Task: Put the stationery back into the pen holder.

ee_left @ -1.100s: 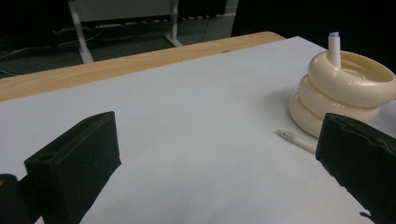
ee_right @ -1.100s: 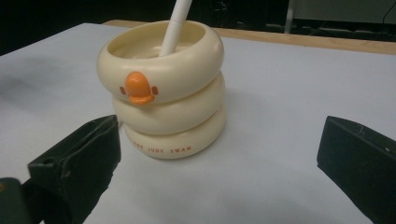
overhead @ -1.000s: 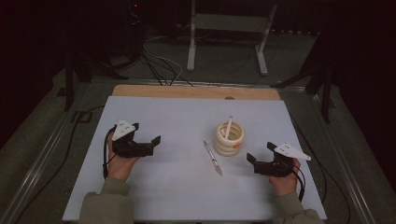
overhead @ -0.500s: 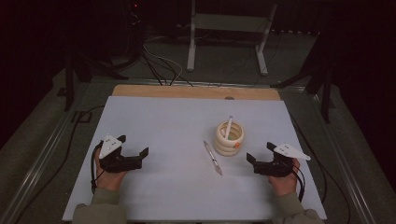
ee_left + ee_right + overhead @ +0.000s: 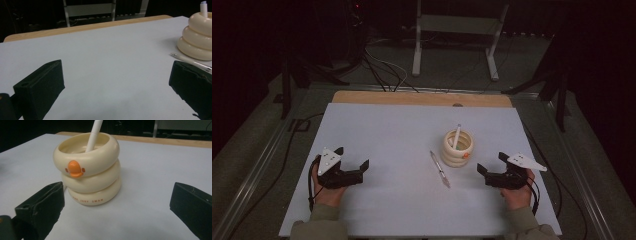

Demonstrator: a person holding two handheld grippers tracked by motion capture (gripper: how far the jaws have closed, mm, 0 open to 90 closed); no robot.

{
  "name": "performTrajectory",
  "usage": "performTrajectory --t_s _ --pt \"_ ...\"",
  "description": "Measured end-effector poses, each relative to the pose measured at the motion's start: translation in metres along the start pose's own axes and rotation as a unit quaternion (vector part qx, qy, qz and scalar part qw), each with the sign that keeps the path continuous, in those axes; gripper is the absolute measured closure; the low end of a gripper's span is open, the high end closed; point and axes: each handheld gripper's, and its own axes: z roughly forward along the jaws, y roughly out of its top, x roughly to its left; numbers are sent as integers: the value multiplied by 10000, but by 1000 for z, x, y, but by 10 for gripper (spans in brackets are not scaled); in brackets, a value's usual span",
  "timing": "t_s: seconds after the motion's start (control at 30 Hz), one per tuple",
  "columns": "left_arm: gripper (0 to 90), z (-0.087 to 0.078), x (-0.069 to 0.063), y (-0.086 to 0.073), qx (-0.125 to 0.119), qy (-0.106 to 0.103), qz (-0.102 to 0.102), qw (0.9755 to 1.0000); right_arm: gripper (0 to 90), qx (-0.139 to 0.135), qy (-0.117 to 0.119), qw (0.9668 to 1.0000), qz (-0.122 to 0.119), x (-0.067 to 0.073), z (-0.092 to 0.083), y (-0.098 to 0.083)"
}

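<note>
Near the table's centre, a loose pen (image 5: 440, 169) lies just at 8 o'clock of the ringed cup (image 5: 458, 148), which holds a second pen (image 5: 456, 137). Both the right gripper (image 5: 491, 165) and left gripper (image 5: 353, 159) rest wide and empty. A careless right-hand reach could likely knock the light cup over or roll the pen away.

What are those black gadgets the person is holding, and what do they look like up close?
They are hand-held grippers. The left gripper and right gripper are black, each with two blocky matte jaws and a pale grey three-cornered plate on top. A black cable trails from each. The person wears olive-green sleeves.
</note>
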Motion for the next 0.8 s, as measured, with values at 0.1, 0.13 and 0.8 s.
performTrajectory --t_s 0.1,0.13,0.8 --pt "5 -1 0 0 -44 1 -55 10000 2 152 11 9999 -39 2 2 4" --pt "5 -1 0 0 -48 6 -41 10000 2 214 7 9998 -50 3 3 6" --pt "5 2 -3 -3 36 -24 -48 10000 2 809 374 9952 -405 40 11 35"
